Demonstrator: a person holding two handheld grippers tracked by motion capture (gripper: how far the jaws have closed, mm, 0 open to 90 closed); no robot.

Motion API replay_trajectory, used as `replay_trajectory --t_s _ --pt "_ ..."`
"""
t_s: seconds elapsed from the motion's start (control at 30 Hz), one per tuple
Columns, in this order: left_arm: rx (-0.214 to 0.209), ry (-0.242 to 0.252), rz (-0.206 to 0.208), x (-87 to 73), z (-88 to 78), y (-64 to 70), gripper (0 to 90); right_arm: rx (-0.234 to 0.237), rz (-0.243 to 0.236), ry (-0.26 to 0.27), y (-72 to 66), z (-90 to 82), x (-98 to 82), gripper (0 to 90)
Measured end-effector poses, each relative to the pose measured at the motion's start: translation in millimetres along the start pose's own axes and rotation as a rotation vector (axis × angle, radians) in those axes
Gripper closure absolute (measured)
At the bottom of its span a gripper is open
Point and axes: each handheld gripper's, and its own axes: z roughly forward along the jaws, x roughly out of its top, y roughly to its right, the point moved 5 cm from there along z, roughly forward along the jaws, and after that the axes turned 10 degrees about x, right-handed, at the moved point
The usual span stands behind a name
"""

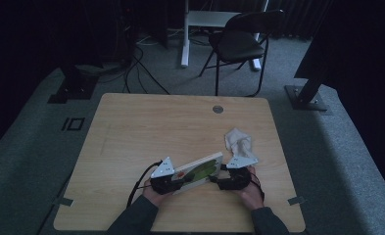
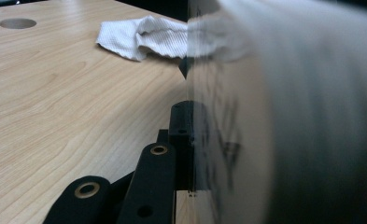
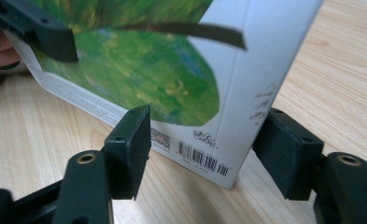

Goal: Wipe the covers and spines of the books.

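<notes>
The box (image 1: 200,171), white with a green print, lies near the front edge of the surface (image 1: 131,127). At its left end the left tongs (image 1: 179,182) are clamped on it. At its right corner the right tongs (image 3: 204,154) stand apart, astride it without pressing. Beyond the box's right end lies a white cloth (image 1: 238,141).

My two black grippers, left gripper (image 1: 173,185) and right gripper (image 1: 218,182), each topped with a grey three-cornered plate, brass-ringed screw holes, black cables trailing, dark sleeves (image 1: 136,219).
</notes>
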Motion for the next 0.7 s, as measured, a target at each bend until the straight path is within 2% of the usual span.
replay_trajectory --t_s 0.13,0.23,0.4,0.53,0.6,0.63,0.67,0.7 --pt "-0.019 0.061 -0.065 12.5 -10.8 -3.0 78.8 0.005 -0.001 -0.020 -1.5 4.3 -1.2 33.7" --pt "-0.015 0.087 -0.080 21.9 -18.4 -3.9 78.8 0.019 -0.017 -0.025 -5.0 7.8 -0.2 33.3" --pt "-0.009 0.093 -0.092 28.5 -22.9 -2.9 78.7 0.018 -0.045 -0.020 -9.6 9.5 2.3 33.5" --pt "-0.005 0.089 -0.079 30.8 -21.8 1.8 78.5 -0.005 -0.053 -0.016 -11.0 10.4 3.6 35.2" --pt "-0.003 0.109 -0.086 33.0 -22.1 4.0 78.2 0.001 -0.055 -0.021 -12.3 10.8 3.3 37.4" --pt "-0.013 0.141 -0.096 35.4 -23.4 5.0 77.3 0.012 -0.049 -0.024 -13.3 12.3 2.8 41.4" --pt "-0.013 0.141 -0.096 35.4 -23.4 5.0 76.5 0.012 -0.049 -0.024 -13.3 12.3 2.8 41.4" --pt "-0.024 0.164 -0.098 37.0 -24.6 6.5 76.5 0.024 -0.046 -0.025 -14.6 13.6 2.7 42.8"
